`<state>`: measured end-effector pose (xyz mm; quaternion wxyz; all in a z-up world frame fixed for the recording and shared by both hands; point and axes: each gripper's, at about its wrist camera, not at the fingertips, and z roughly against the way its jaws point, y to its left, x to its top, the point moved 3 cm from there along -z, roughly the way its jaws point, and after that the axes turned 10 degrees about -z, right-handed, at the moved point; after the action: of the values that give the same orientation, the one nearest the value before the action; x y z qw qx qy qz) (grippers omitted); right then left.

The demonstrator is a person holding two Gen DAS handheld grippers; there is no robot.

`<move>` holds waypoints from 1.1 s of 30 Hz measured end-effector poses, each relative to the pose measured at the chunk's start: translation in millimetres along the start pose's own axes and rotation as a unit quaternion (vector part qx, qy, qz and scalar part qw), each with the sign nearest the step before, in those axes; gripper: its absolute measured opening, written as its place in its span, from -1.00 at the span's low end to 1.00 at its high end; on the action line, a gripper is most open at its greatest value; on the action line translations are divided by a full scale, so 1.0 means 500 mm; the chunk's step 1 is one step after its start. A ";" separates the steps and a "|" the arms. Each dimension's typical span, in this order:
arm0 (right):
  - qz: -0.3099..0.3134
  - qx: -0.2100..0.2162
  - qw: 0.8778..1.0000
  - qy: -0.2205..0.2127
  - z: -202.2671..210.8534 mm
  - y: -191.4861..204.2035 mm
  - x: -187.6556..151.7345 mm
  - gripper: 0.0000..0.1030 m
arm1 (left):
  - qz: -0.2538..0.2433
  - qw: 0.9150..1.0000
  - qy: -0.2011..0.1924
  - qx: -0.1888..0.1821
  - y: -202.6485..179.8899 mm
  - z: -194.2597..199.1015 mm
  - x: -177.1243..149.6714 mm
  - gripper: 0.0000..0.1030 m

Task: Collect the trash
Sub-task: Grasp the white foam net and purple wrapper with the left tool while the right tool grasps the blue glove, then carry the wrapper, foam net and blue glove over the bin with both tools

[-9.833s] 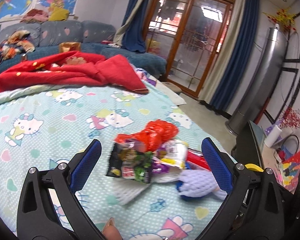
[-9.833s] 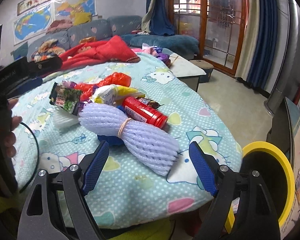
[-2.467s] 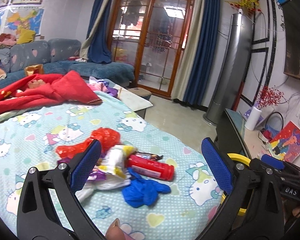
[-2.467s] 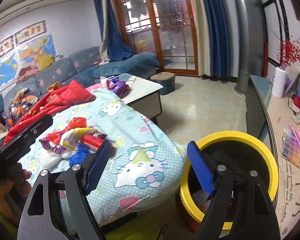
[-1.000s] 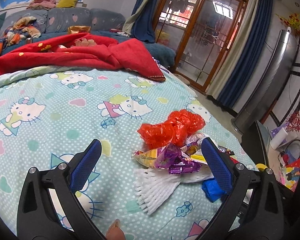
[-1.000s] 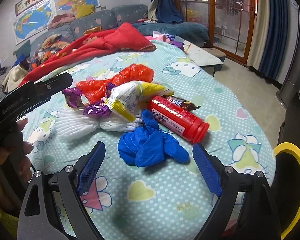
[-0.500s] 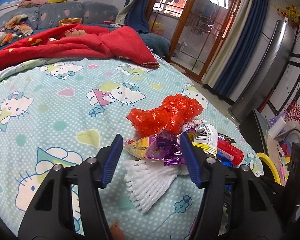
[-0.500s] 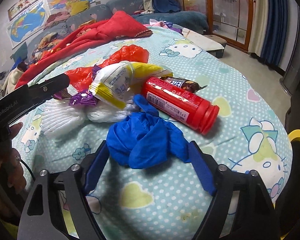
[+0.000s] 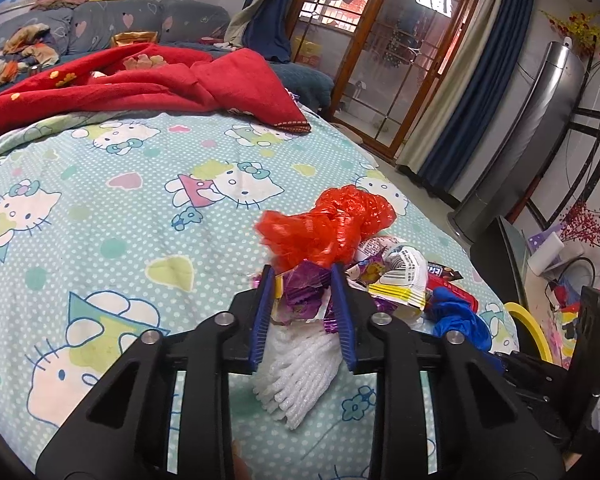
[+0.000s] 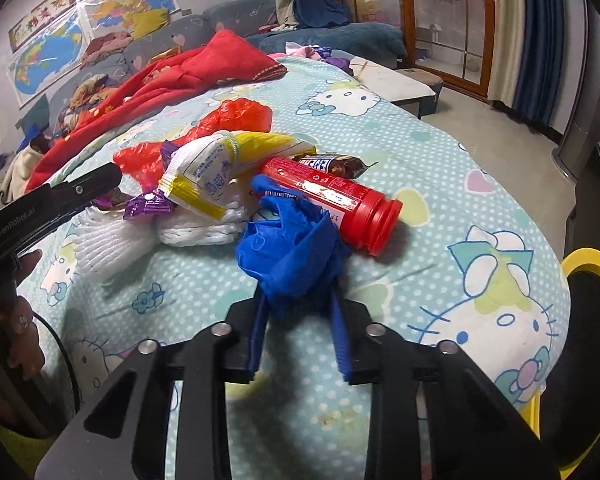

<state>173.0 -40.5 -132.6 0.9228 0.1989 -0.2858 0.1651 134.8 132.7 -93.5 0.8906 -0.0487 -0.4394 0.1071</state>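
A trash pile lies on the Hello Kitty bedsheet [image 9: 112,236]. My left gripper [image 9: 302,280] is shut on a purple snack wrapper [image 9: 300,288], over white foam netting [image 9: 296,364] and just below a red plastic bag [image 9: 324,224]. My right gripper [image 10: 298,296] is shut on a crumpled blue glove [image 10: 288,248], which also shows in the left wrist view [image 9: 460,316]. Beside the glove lie a red tube [image 10: 332,196], a yellow-white packet [image 10: 220,164] and a brown candy bar wrapper [image 10: 332,164]. The yellow-rimmed bin [image 10: 588,268] stands at the bed's right edge.
A red blanket [image 9: 140,80] lies at the bed's far side, with a grey sofa [image 9: 100,28] behind it. A low white table [image 10: 396,80] and bare floor [image 10: 492,120] sit beyond the bed's far right. The left gripper's body [image 10: 44,204] reaches in from the left.
Both grippers have moved forward and closed: the left on the purple wrapper, the right on the blue glove. Over the longer span, the purple foam net and dark snack bag have left the pile.
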 end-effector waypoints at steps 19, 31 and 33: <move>0.013 0.032 0.999 -0.026 0.076 0.008 0.005 -0.71 | 0.019 0.997 -0.059 -0.040 -0.020 0.097 0.052 -0.66; 0.022 0.042 0.997 -0.061 0.129 0.021 0.030 -0.71 | 0.006 0.992 -0.096 -0.080 -0.060 0.149 0.078 -0.66; 0.023 0.041 0.997 -0.065 0.136 0.021 0.033 -0.71 | 0.001 0.992 -0.096 -0.085 -0.071 0.151 0.078 -0.66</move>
<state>150.3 -59.7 -68.3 0.8892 0.2400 -0.3428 0.1850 103.2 106.7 -11.0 0.8366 -0.1146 -0.5304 0.0746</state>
